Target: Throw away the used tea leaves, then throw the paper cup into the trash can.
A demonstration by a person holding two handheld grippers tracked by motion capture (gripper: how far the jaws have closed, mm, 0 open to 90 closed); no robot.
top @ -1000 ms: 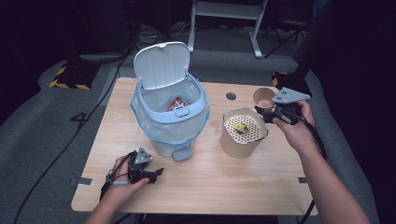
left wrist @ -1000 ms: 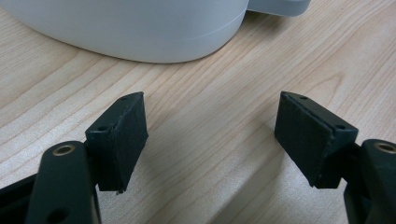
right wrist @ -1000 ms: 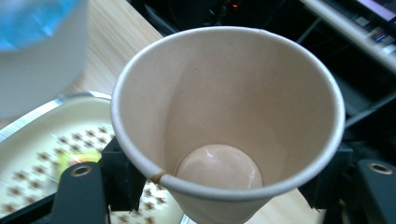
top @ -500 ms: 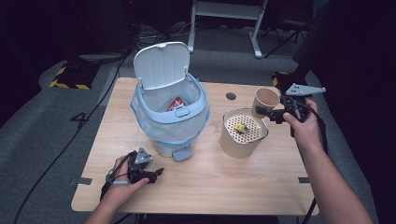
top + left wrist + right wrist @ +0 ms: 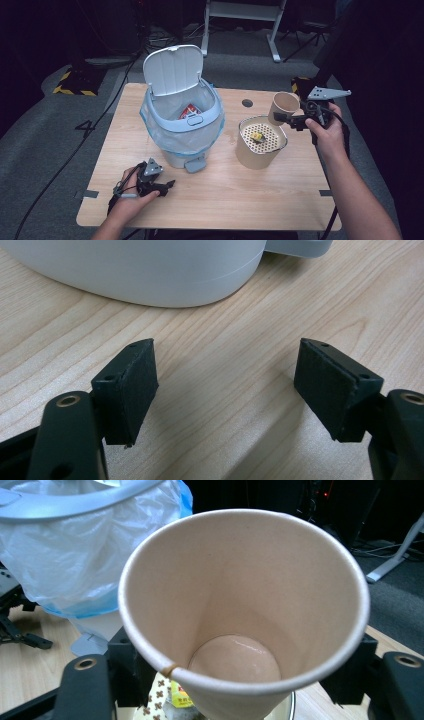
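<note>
We hold a brown paper cup [image 5: 284,107] clamped in the right hand-held gripper [image 5: 292,119], raised off the wooden desk [image 5: 280,195] and tipped so that its mouth faces back toward the gripper's own camera. In the right gripper view the cup [image 5: 245,610] sits between the two black jaws, one pressed to each side of its wall; its inside is bare apart from a wet sheen on the bottom. Just below the cup stands a round tan container with a perforated insert [image 5: 261,141], and a small yellow scrap [image 5: 256,136] lies on that insert; the right gripper view shows a yellow packet [image 5: 181,699] with tiny print that we cannot read, beside a piece patterned with small crosses, under the cup's rim.

Beyond the cup, to that gripper's left, stands a pale blue step bin [image 5: 182,120] lined with a clear plastic bag [image 5: 75,555], its white lid [image 5: 173,70] flipped up. A red and white wrapper [image 5: 189,113] rests inside; its lettering is too small to make out.

Our left hand-held gripper [image 5: 165,187] rests on the desk near its front edge, its jaws spread wide with nothing between them [image 5: 225,385]. The bin's white base [image 5: 150,270] lies just ahead of those jaws, not touching them.
</note>
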